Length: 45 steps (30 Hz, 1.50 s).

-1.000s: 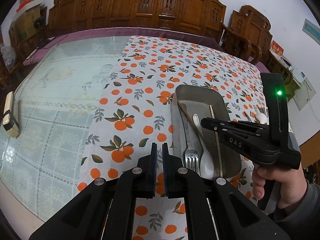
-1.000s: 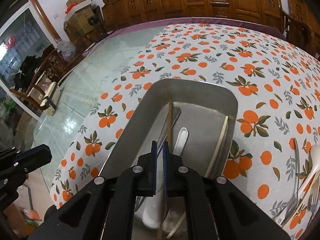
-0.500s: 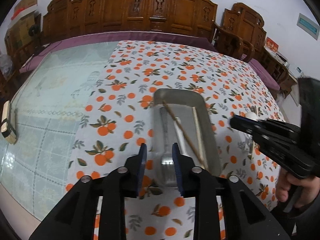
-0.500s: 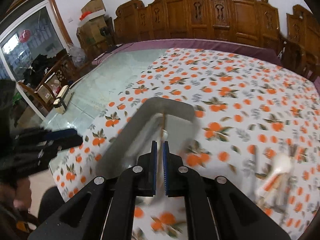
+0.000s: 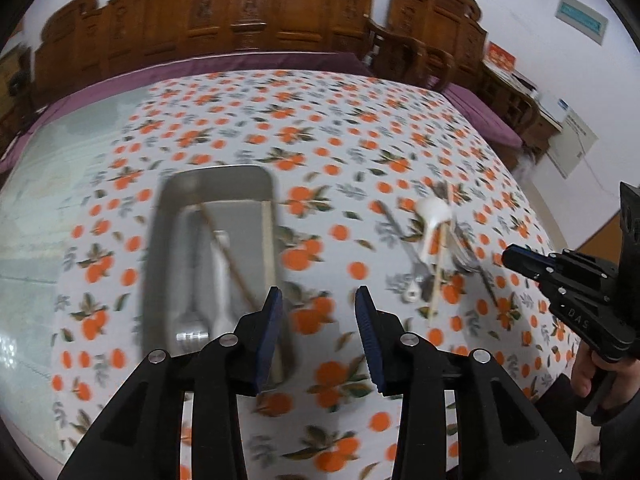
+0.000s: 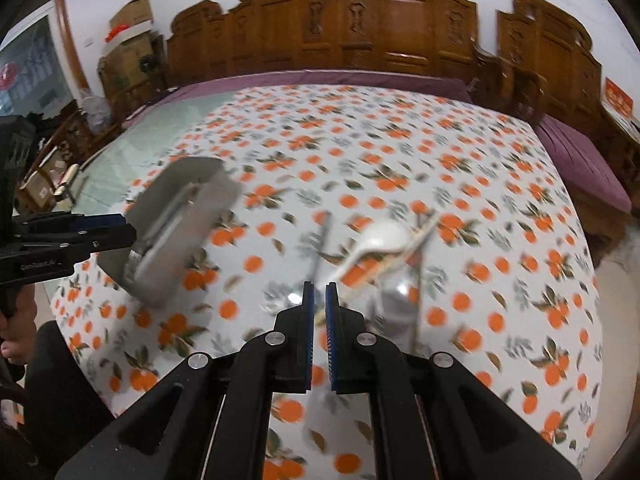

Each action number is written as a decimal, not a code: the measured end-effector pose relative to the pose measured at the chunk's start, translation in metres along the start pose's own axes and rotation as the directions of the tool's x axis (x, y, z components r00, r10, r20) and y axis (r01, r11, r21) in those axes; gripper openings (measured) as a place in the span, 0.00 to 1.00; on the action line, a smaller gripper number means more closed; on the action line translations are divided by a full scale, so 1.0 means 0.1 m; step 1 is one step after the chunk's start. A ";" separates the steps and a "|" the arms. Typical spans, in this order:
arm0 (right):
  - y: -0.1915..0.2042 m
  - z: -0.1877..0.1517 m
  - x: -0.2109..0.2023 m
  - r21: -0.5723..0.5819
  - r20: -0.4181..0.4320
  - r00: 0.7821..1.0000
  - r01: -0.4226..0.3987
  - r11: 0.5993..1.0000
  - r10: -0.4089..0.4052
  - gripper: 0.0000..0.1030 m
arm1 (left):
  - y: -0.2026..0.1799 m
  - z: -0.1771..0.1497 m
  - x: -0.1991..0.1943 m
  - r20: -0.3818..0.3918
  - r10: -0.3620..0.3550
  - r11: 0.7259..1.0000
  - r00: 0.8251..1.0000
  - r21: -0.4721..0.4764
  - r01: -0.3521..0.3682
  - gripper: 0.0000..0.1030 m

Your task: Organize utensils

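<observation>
Metal tray [image 5: 212,184] is seen on the orange-print tablecloth [image 5: 320,128], already loaded: fork [image 5: 192,320], white spoon [image 5: 222,276], brown chopstick [image 5: 228,256], pale chopstick [image 5: 267,240] along the right wall

Loose pile [image 6: 384,256] is left well apart from the tray: white ceramic spoon [image 6: 380,236], chopsticks, metal pieces; blur hides the exact count

Left gripper [image 5: 318,316]: jaws opening, nothing between them, only cloth beside the tray's near corner
Right gripper [image 6: 319,304]: jaws closed, nothing clamped, hovering over the pile's near edge

Handling, judged:
- ceramic spoon: light, stiff, glazed so slippery, chips if dropped; best taken mid-handle across the narrow width, not at the bowl
- chopsticks: very light, thin, prone to roll and pivot; best pinched near the middle
- metal pieces: heavier, smooth, lying flat on cloth, so little to get under; neck of the handle preferred

Overlap in the pile means neighbours could be dragged along
</observation>
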State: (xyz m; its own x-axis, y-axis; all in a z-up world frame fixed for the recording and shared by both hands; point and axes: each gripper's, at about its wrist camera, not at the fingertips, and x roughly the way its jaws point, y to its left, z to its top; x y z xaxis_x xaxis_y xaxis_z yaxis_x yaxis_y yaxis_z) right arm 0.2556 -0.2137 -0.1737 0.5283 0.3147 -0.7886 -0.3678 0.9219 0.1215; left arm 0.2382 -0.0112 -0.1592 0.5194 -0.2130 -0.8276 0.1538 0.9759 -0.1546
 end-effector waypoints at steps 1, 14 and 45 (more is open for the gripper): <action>-0.03 -0.04 -0.01 0.005 -0.002 1.000 0.002 1.000 -0.002 0.07 | -0.06 0.00 0.03 -0.004 -0.005 1.000 1.000 0.007 0.005 0.35; -0.41 -0.39 0.00 0.089 -0.019 1.000 0.005 0.996 -0.004 0.17 | -0.66 0.08 0.78 -0.081 -0.081 0.995 0.993 0.058 0.086 0.35; -0.56 -0.55 0.04 0.132 -0.022 1.000 0.017 0.991 -0.014 0.17 | -1.10 0.15 1.26 -0.161 -0.119 0.986 0.980 0.101 0.136 0.01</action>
State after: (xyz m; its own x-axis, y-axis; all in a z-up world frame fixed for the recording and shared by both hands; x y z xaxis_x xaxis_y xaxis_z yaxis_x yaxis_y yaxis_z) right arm 0.2359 -0.2771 -0.2167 0.5166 0.2965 -0.8032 -0.2547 0.9489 0.1865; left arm 0.2999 -0.1462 -0.2384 0.3551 -0.3168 -0.8795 0.3070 0.9282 -0.2103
